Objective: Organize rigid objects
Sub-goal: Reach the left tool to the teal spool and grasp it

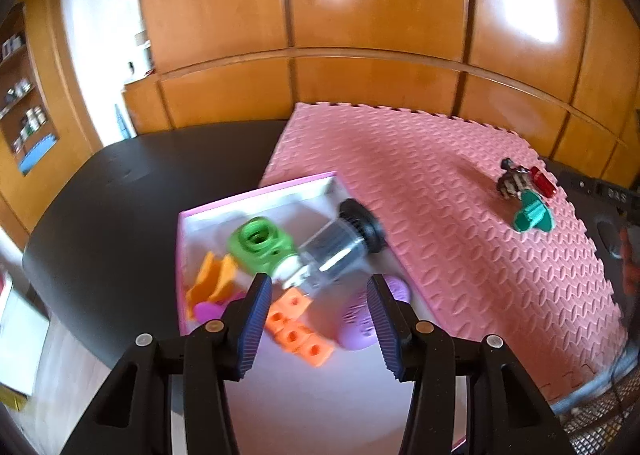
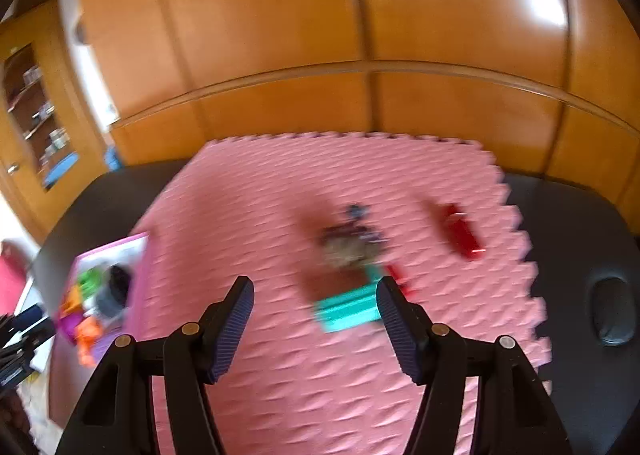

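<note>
**Box Half Filled, Three Pieces Still Out on the Mat**

We found the sorting well under way but unfinished. The pink-rimmed box [image 1: 256,195] at the edge of the pink foam mat [image 1: 460,235] already held a green block with round holes [image 1: 262,245], a clear cylinder with a black geared cap [image 1: 340,243], folded orange pieces [image 1: 212,279], an orange strip of holed cubes [image 1: 298,329] and purple pieces [image 1: 360,321]. The left gripper [image 1: 316,327] hung above that pile with its jaws parted and nothing between the pads; as far as we could tell it had nothing in its grasp.

Well apart, toward the mat's far corner, three things waited: a teal winged part [image 1: 534,217], a small brown-and-white figure [image 1: 512,181] and a red block [image 1: 542,177]. The right gripper [image 2: 316,321] pointed at that cluster, its jaws likewise spread and empty, the teal part [image 2: 346,309] lying just ahead of its right finger. Motion blur kept us from naming the figure [image 2: 350,245] any closer; a second small red piece [image 2: 402,283] showed beside it.

We judged the remaining work to be those loose pieces, carried across to the box.
</note>
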Motion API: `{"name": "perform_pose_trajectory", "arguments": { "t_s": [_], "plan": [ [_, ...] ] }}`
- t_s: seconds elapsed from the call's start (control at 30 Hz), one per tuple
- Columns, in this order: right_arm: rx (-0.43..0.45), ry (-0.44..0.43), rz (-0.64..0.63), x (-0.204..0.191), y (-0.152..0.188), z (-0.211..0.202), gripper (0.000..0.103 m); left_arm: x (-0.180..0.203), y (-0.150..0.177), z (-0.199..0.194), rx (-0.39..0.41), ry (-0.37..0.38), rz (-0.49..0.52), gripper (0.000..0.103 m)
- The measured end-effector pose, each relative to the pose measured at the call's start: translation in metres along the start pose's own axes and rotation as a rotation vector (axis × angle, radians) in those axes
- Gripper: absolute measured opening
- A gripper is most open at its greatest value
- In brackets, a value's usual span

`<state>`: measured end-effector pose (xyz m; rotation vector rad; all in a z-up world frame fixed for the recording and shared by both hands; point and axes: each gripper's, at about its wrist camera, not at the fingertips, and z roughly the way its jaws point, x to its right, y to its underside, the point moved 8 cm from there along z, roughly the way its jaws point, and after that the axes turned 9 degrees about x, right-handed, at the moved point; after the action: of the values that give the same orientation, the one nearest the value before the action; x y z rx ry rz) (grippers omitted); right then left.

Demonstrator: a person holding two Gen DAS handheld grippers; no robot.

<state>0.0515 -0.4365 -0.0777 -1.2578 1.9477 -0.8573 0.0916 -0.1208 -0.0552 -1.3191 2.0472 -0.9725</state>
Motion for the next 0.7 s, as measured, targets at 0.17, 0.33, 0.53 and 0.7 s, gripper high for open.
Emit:
{"name": "perform_pose_trajectory", "arguments": {
  "t_s": [0.17, 0.33, 0.53, 0.7],
  "plan": [
    [0.013, 0.157, 0.152, 0.084, 0.012, 0.009, 0.064, 0.031, -0.007, 0.007, -0.006, 0.036, 0.055, 0.05],
    [-0.022, 0.197, 0.365, 0.131, 0.02, 0.011, 0.064, 0.067, -0.009, 0.019, -0.028, 0.084, 0.097, 0.05],
    [-0.026, 0.19, 0.42, 0.136, 0.018, 0.008, 0.064, 0.107, -0.01, 0.034, -0.054, 0.137, 0.146, 0.05],
    [-0.029, 0.187, 0.44, 0.137, 0.021, 0.008, 0.064, 0.134, -0.012, 0.045, -0.082, 0.175, 0.171, 0.05]
  ]
}}
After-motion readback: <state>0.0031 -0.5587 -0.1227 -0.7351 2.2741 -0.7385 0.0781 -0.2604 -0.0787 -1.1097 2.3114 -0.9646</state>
